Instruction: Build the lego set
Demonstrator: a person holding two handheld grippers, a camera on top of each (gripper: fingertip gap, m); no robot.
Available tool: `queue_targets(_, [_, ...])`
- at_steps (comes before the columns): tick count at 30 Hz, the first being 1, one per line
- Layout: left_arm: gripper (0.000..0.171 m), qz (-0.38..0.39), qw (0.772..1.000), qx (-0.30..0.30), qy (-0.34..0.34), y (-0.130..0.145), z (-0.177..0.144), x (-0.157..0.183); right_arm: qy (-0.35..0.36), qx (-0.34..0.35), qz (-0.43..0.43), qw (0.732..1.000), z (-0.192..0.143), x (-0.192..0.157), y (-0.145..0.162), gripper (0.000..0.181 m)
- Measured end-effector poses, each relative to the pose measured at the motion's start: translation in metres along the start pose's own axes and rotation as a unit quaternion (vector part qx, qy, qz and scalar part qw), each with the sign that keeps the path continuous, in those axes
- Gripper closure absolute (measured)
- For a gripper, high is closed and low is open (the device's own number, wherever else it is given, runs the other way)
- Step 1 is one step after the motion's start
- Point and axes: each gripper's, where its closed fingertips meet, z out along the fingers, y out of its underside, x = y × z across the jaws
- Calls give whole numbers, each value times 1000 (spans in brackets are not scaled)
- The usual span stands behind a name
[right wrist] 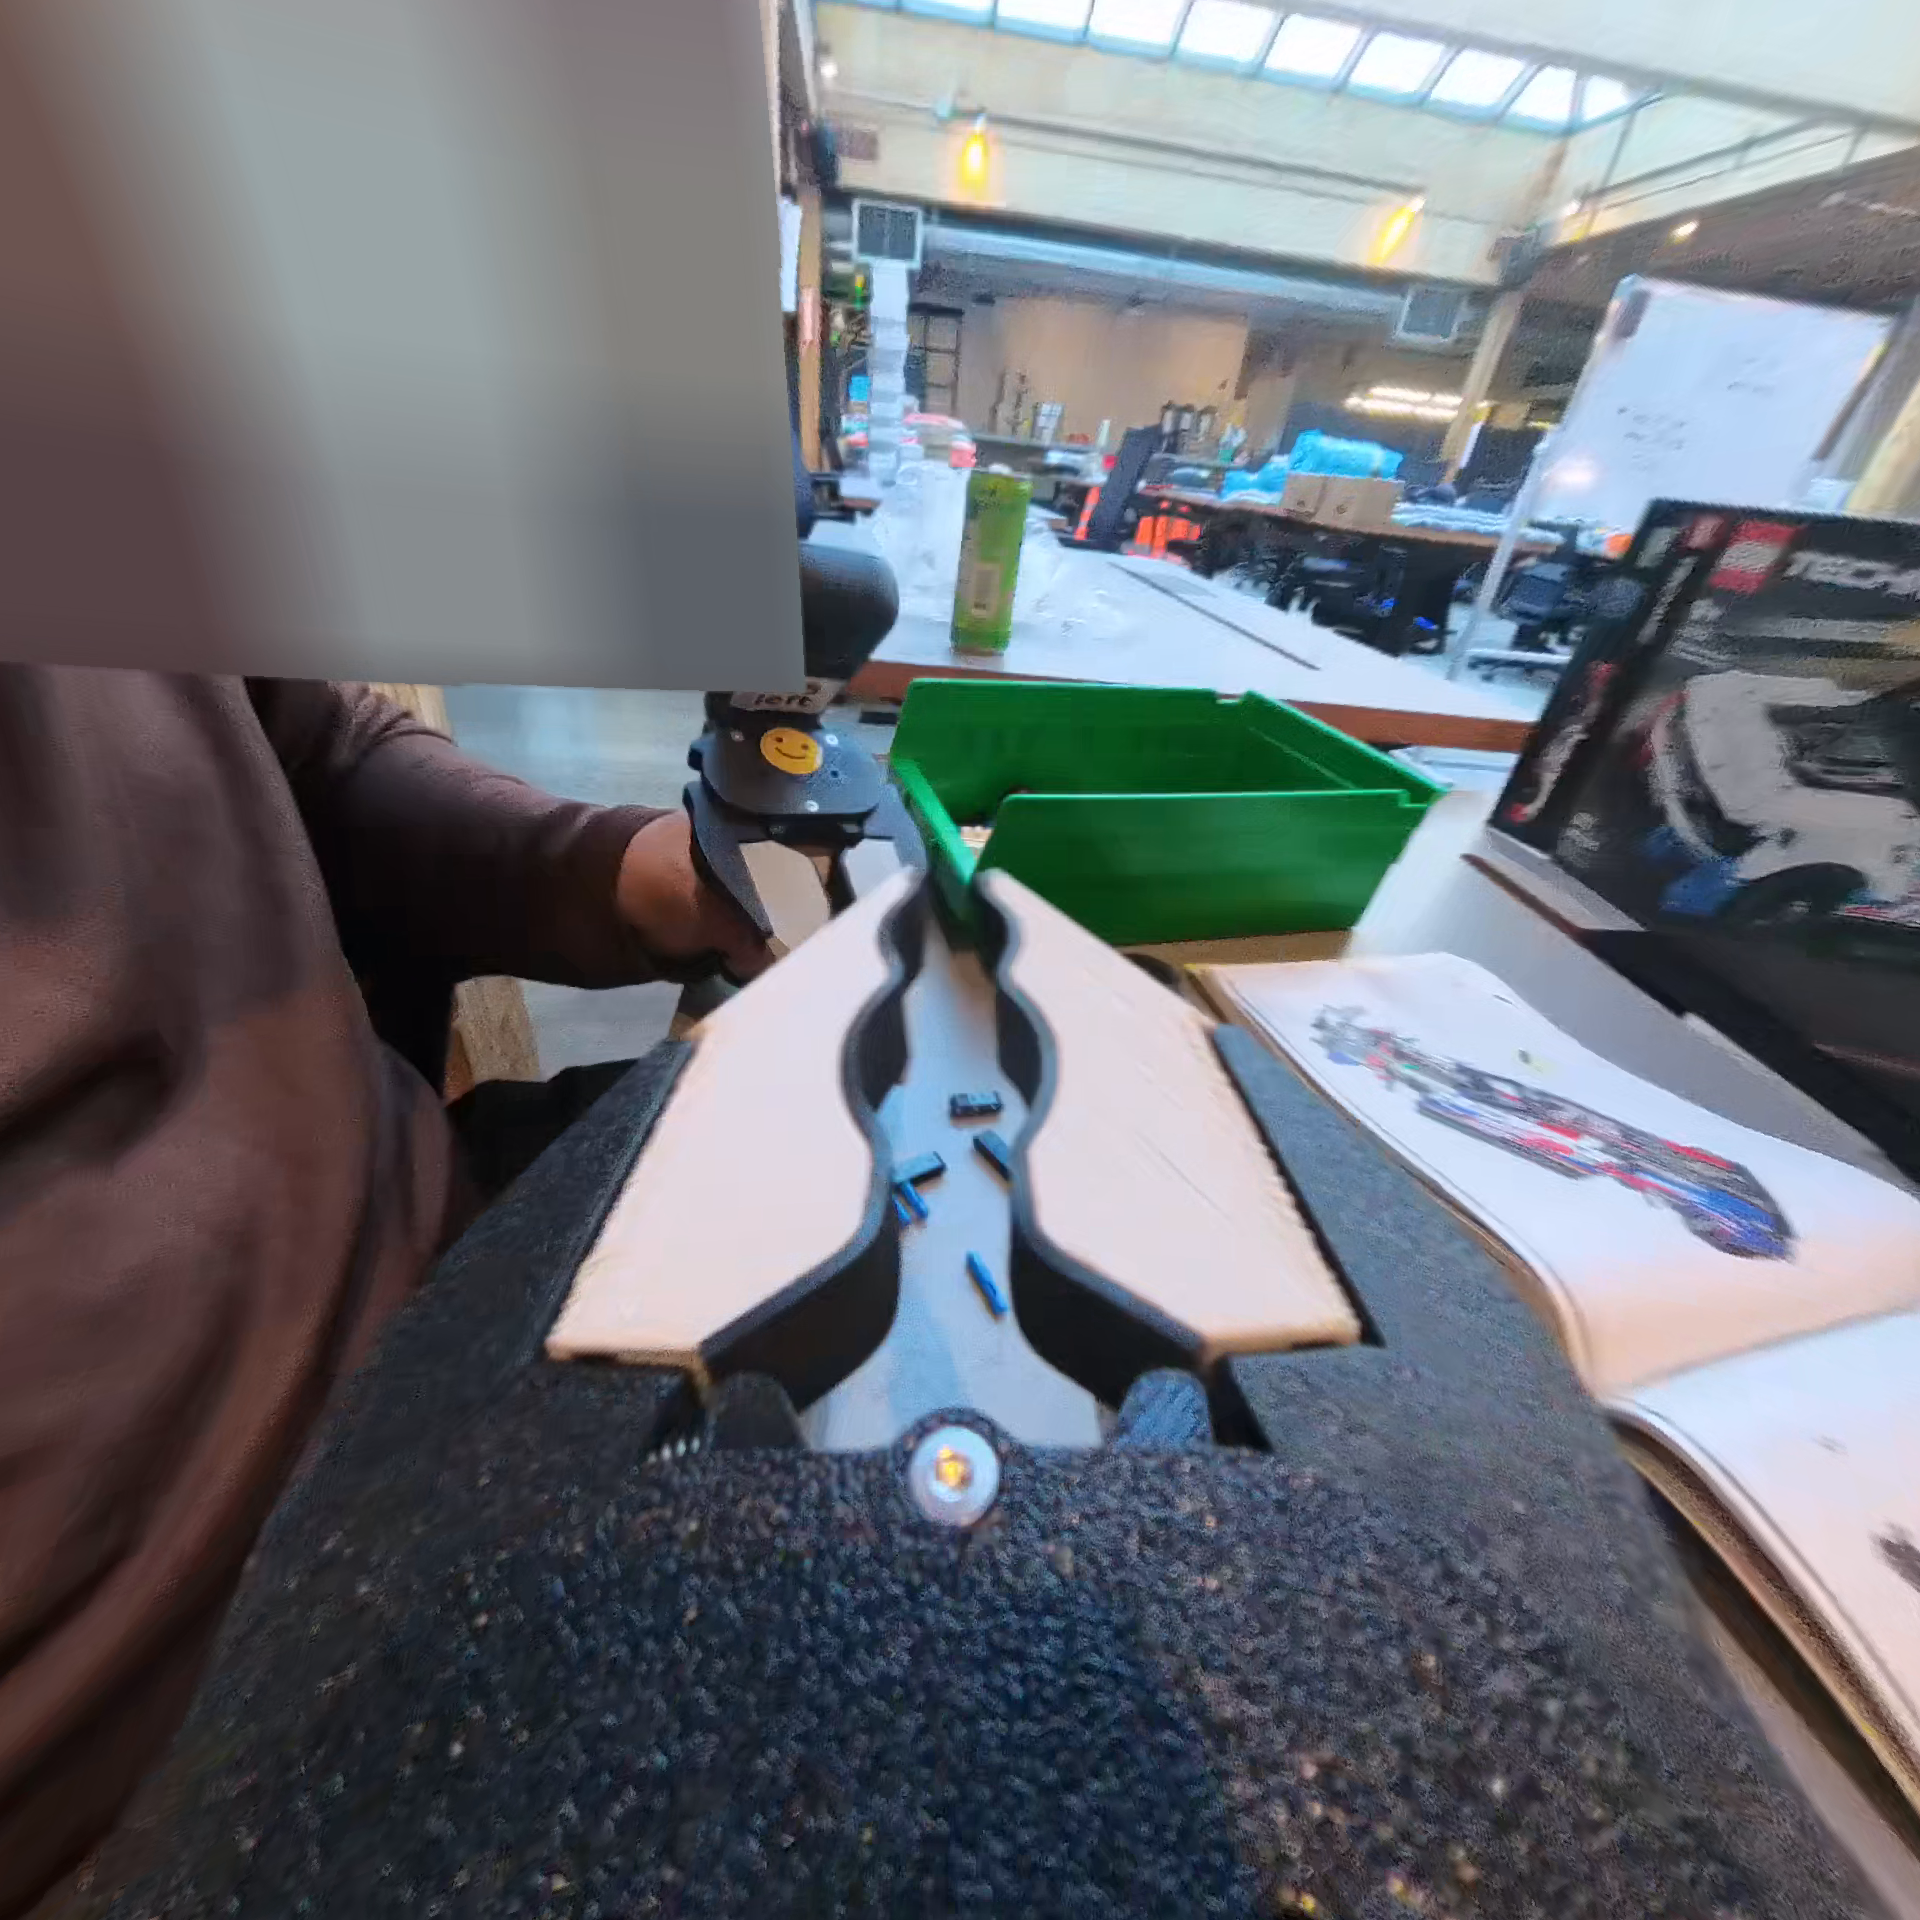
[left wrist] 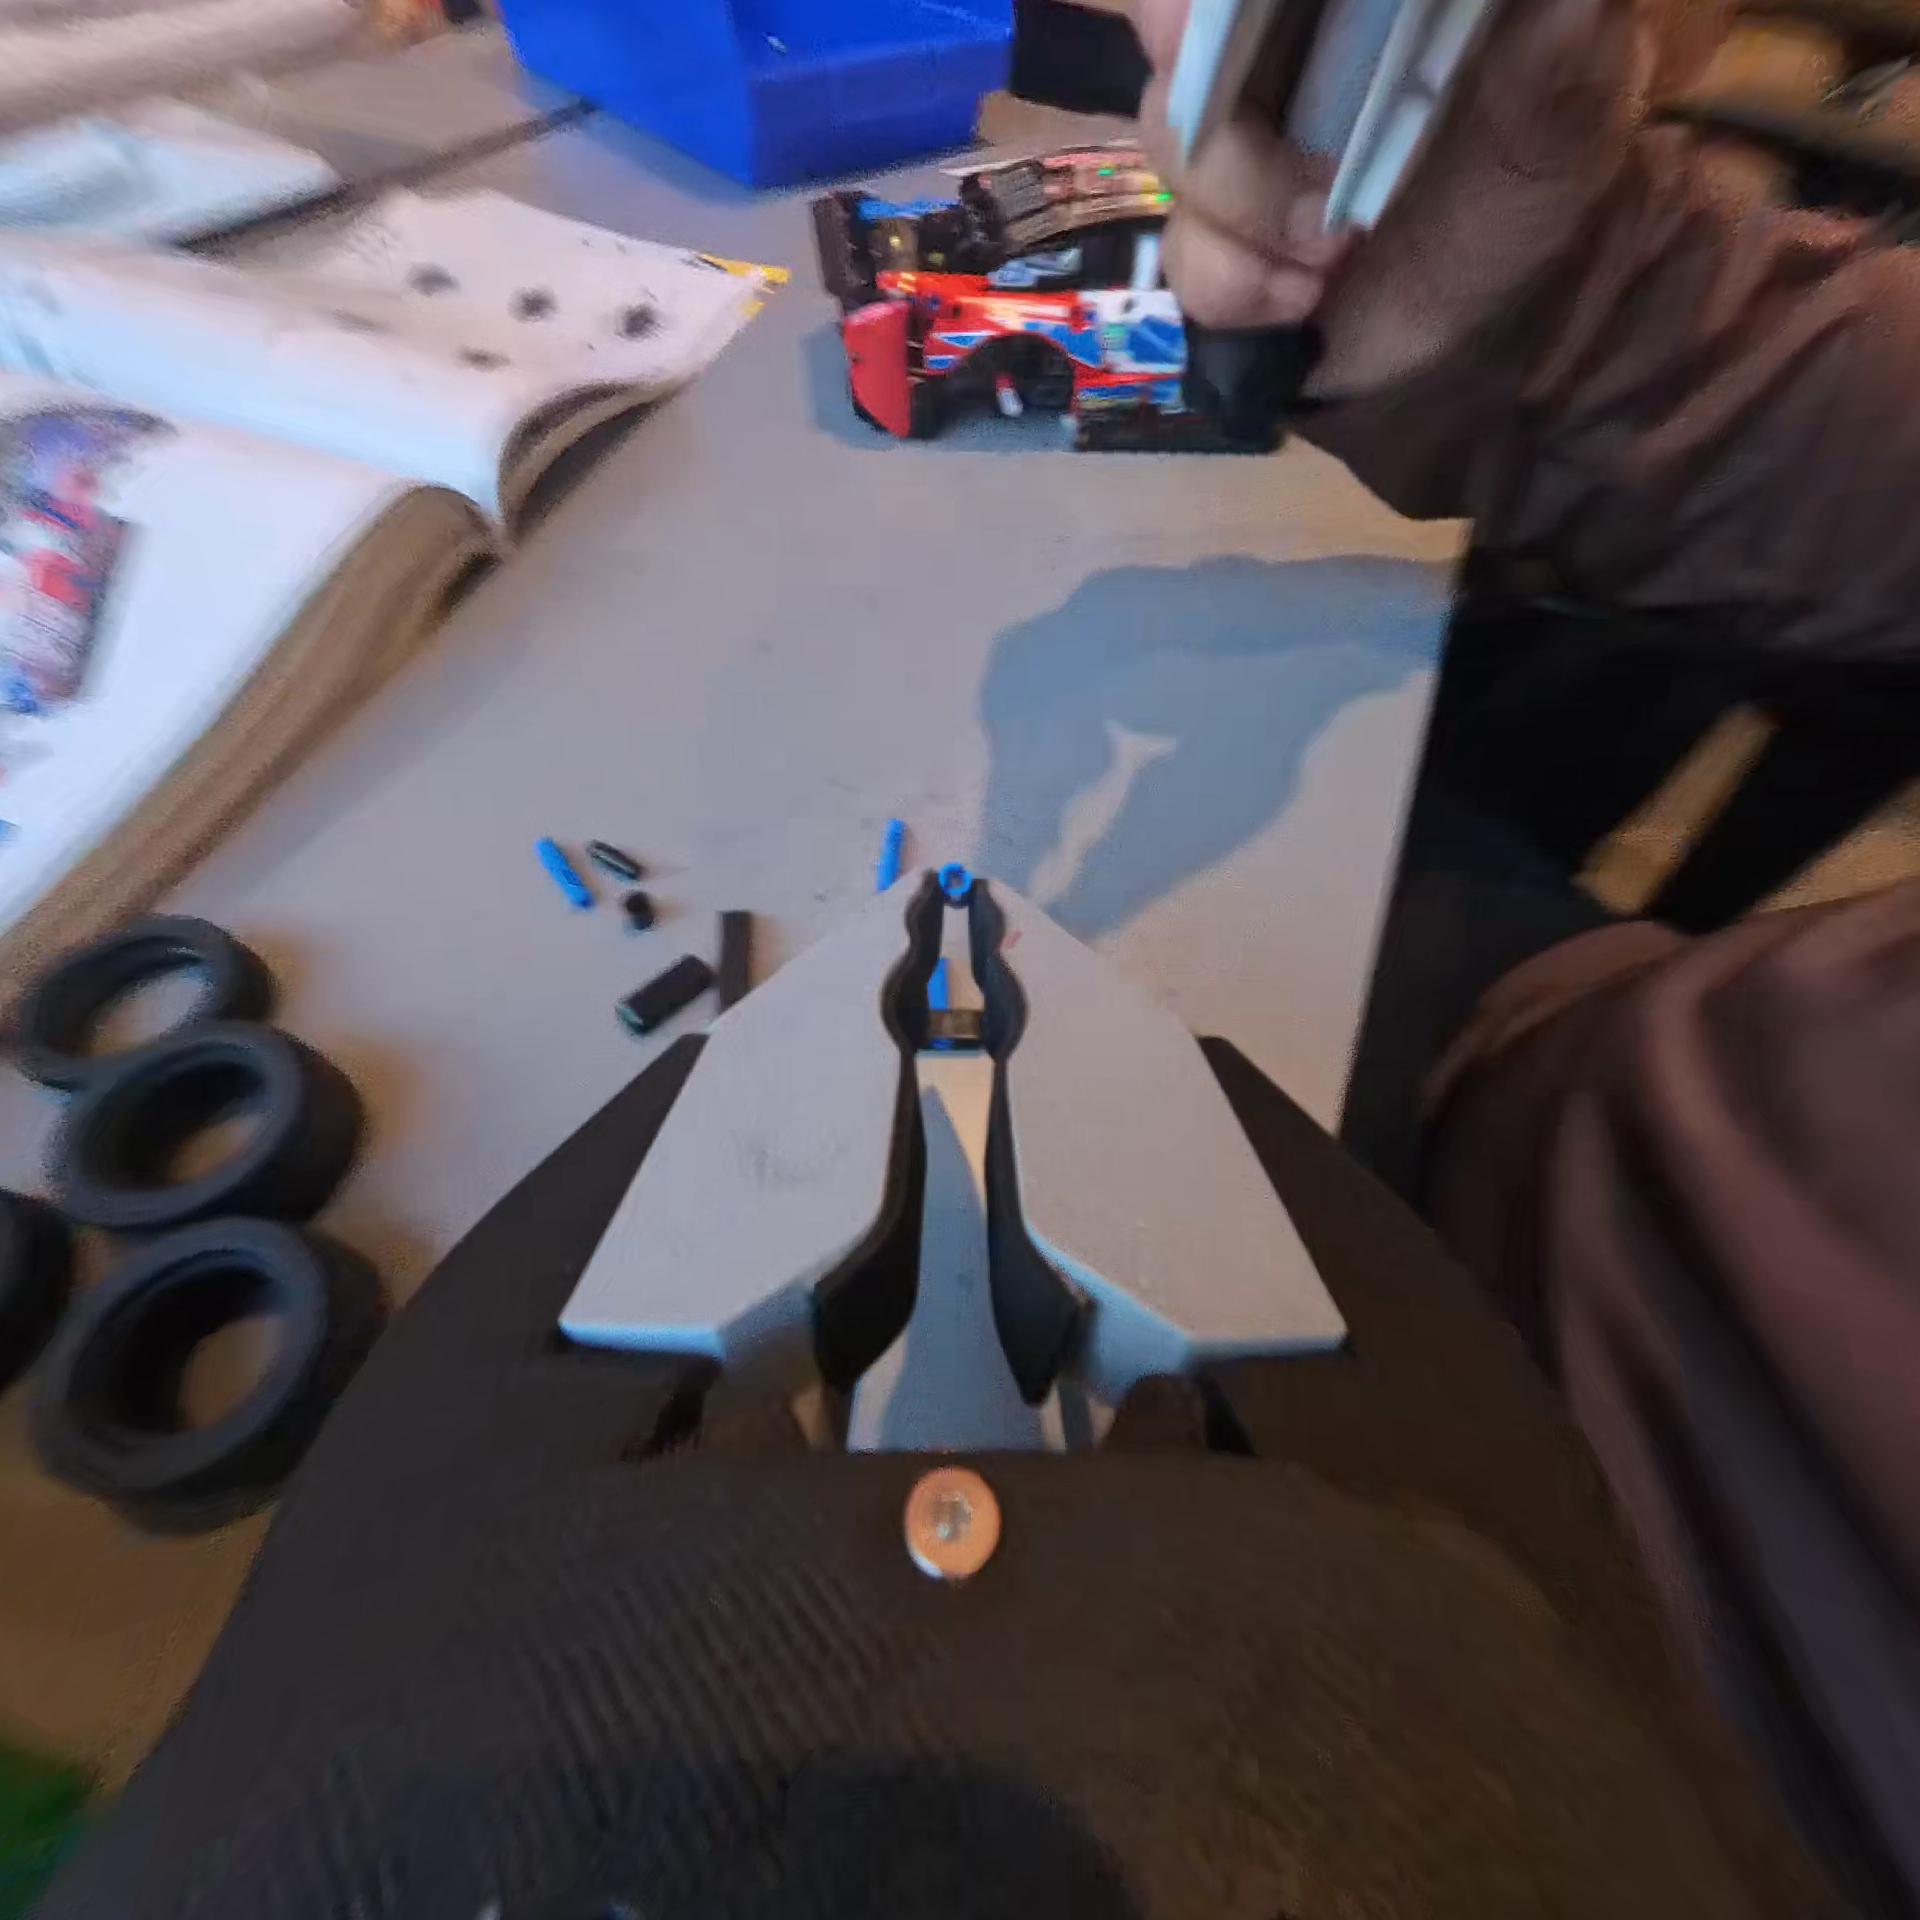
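In the left wrist view my left gripper (left wrist: 954,885) is low over the grey table (left wrist: 790,644). It is shut on a small blue pin (left wrist: 954,879), seen end-on at the fingertips. More blue pins (left wrist: 566,873) and short black pieces (left wrist: 665,992) lie loose just left of it. The part-built red, white and blue car (left wrist: 1018,332) stands farther back. My right gripper (right wrist: 951,899) is raised above the table, its jaws a narrow gap apart with nothing between the tips. Loose pieces (right wrist: 977,1103) show on the table below it. The left gripper's body (right wrist: 784,774) shows beyond it.
Several black tyres (left wrist: 197,1122) lie at the left. The open instruction booklet (left wrist: 312,343) is also in the right wrist view (right wrist: 1558,1143). A blue bin (left wrist: 790,73) stands at the back. A green bin (right wrist: 1143,821), the set's box (right wrist: 1745,727) and a person's brown sleeve (left wrist: 1662,416) are close by.
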Motion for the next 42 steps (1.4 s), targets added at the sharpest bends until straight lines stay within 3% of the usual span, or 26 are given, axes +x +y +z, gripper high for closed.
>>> queue_targets(2, [169, -14, 998, 22, 52, -9, -3, 12, 15, -20, 0, 1000, -15, 7, -1, 152])
queue_targets(8, [169, 72, 997, 35, 22, -31, 5, 27, -8, -165, -56, 985, 19, -19, 52, 141])
queue_targets(11, [169, 75, 996, 43, 24, -36, 7, 37, -24, -178, -42, 983, 34, -30, 65, 120])
queue_targets(20, [169, 39, 998, 36, 26, -30, 4, 27, -69, -183, -12, 981, 56, -57, 81, 113])
queue_targets(21, [169, 40, 999, 31, 16, -26, 5, 24, -70, -184, -9, 980, 56, -57, 82, 113])
queue_targets(22, [169, 44, 999, 21, 0, -22, 6, 18, -80, -181, -6, 980, 55, -60, 82, 129])
queue_targets(23, [169, 50, 998, 9, -25, -17, 6, 9, -106, -170, -3, 980, 53, -68, 78, 159])
queue_targets(24, [169, 52, 998, 10, -29, -16, 4, 6, -123, -157, 0, 980, 51, -73, 73, 167])
queue_targets(27, [169, 30, 999, 30, 17, -22, 2, 15, -71, -167, -7, 983, 53, -55, 76, 124])
queue_targets(28, [169, 32, 999, 19, 18, -19, 4, 15, -57, -164, -6, 985, 53, -49, 75, 124])
queue_targets(32, [169, 51, 998, -36, 13, 1, 16, 19, -33, -160, 1, 987, 49, -38, 73, 153])
queue_targets(38, [169, 89, 994, -61, 4, 6, 25, 28, -32, -209, -4, 977, 51, -39, 95, 155])
queue_targets(42, [169, 93, 994, -65, -4, 9, 26, 26, -24, -216, 1, 976, 49, -35, 98, 174])
